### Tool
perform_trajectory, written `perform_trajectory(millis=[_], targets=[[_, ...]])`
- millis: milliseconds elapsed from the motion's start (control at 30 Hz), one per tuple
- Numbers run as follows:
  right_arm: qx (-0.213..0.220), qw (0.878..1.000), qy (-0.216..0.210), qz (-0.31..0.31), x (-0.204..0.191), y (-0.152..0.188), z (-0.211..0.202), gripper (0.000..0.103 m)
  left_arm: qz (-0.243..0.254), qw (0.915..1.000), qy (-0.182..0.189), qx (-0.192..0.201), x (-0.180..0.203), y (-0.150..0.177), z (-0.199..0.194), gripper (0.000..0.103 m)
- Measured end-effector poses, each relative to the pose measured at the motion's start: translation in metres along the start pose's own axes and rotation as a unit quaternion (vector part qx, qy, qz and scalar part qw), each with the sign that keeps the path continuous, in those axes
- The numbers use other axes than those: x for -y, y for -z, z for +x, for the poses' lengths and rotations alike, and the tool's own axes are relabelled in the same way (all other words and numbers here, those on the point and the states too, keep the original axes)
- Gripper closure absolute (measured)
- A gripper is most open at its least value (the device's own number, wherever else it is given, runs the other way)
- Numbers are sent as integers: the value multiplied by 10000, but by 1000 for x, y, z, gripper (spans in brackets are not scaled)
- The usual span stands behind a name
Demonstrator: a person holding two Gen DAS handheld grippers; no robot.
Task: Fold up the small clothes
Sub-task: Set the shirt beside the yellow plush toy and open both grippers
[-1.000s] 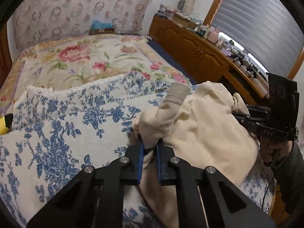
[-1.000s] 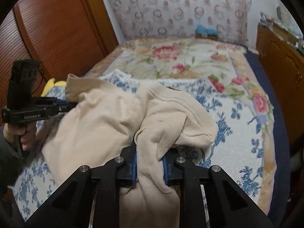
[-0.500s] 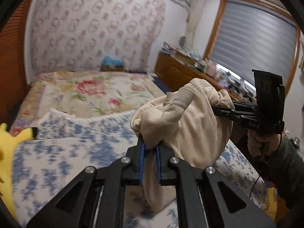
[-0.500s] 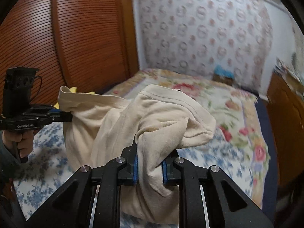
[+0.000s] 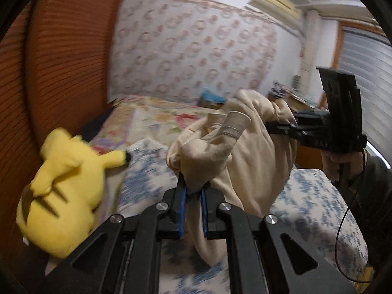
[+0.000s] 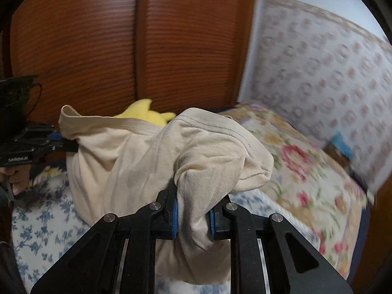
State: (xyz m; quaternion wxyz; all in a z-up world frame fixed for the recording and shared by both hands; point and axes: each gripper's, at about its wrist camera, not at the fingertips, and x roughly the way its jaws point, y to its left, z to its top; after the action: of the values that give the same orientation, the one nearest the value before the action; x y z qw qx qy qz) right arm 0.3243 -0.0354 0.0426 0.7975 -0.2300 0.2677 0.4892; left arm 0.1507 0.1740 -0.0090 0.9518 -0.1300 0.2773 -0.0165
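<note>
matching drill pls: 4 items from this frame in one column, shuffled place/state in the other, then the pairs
Items
1. cream garment
2. yellow plush toy
3. left gripper
4. blue-flowered cover

Place or state
A. lies on the bed beside the wooden wardrobe
B. hangs in the air, bunched, held at two spots
C. spread on the bed under the lifted cloth
D. shut on a fold of cloth

Pairs: 1-B, 2-A, 3-D, 4-C

The right gripper is also shut on the garment.
</note>
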Motion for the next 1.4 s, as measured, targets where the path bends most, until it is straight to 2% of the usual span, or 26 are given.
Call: perform_trajectory(millis=[100,267,467,533,567,600,667,733,800,1000,1200,1400], targets=[[-100,9989,-244,-390,-26,-27,43,87,-266,9992,-314,12,-22,20,-6,96],[-337,9933,-418,-1022,-65,-57,104,87,-587,9956,-715,-121,-46,46,-3,96],[-374,9914,-635,-1077,-89,-82,148,88,-871,9908,-989,-298,-69,62,-1,96],[-431,9929,-619,-925,-88,-86,161,86,-898,9895,-1059,-404,-69,63,2,96],[-451,9943,-538,-801,-86,-87,167,79,-896,9893,-1053,-461,-70,65,3,96],[-437,9955,-494,-675,-83,-88,165,67,-863,9895,-1042,-506,-70,66,3,94],[-354,9980,-417,-332,-70,-86,165,59,-763,9899,-1084,-498,-71,66,2,93],[-325,9987,-387,-89,-60,-85,161,59,-700,9903,-1115,-446,-70,64,-3,92],[-288,9987,-367,191,-48,-79,157,59,-660,9908,-1132,-347,-70,62,-9,83],[-427,9960,-299,720,-26,-53,158,59,-466,9920,-1173,-63,-67,50,-23,67],[-626,9917,-220,1099,-11,-26,159,59,-245,9927,-1176,-105,-54,45,-21,59],[-538,9886,-112,1401,-1,-10,137,59,-10,9940,-1082,-137,-32,43,-16,56]])
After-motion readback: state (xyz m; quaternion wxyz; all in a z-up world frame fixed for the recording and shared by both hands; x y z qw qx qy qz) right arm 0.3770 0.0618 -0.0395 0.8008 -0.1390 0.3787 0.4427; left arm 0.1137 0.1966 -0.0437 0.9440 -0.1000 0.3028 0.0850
